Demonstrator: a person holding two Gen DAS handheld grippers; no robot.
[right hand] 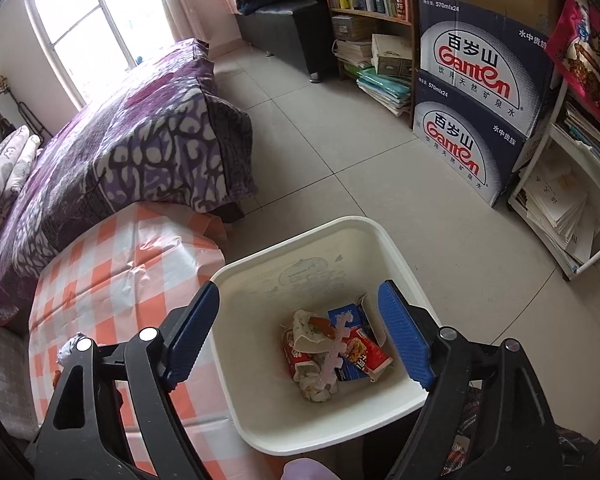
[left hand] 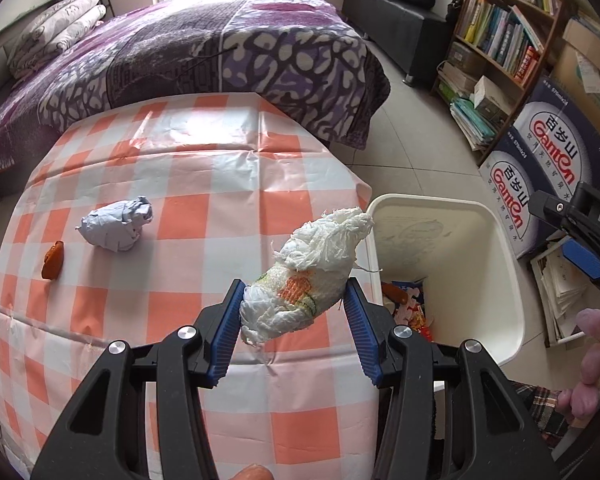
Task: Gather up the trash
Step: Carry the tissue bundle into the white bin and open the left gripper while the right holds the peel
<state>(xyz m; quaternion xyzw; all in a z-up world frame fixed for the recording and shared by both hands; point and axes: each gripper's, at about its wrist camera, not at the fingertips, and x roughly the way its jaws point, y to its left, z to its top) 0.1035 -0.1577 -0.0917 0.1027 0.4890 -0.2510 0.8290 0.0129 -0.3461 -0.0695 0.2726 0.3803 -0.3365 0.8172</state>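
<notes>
My left gripper (left hand: 294,294) is shut on a crumpled white paper towel (left hand: 312,268) and holds it above the right edge of the orange-checked table (left hand: 204,184), next to the white trash bin (left hand: 508,264). A crumpled blue-grey paper ball (left hand: 118,222) and a small orange-brown scrap (left hand: 53,260) lie on the table's left part. My right gripper (right hand: 300,320) is open and empty above the bin (right hand: 260,400), which holds several wrappers and tissues (right hand: 332,348). The right gripper also shows in the left wrist view (left hand: 580,240).
A bed with a purple patterned cover (left hand: 204,48) stands behind the table. Stacked Ganten water boxes (right hand: 476,92), a bookshelf (left hand: 500,32) and piles of books line the right wall. Tiled floor (right hand: 340,152) lies between bed and boxes.
</notes>
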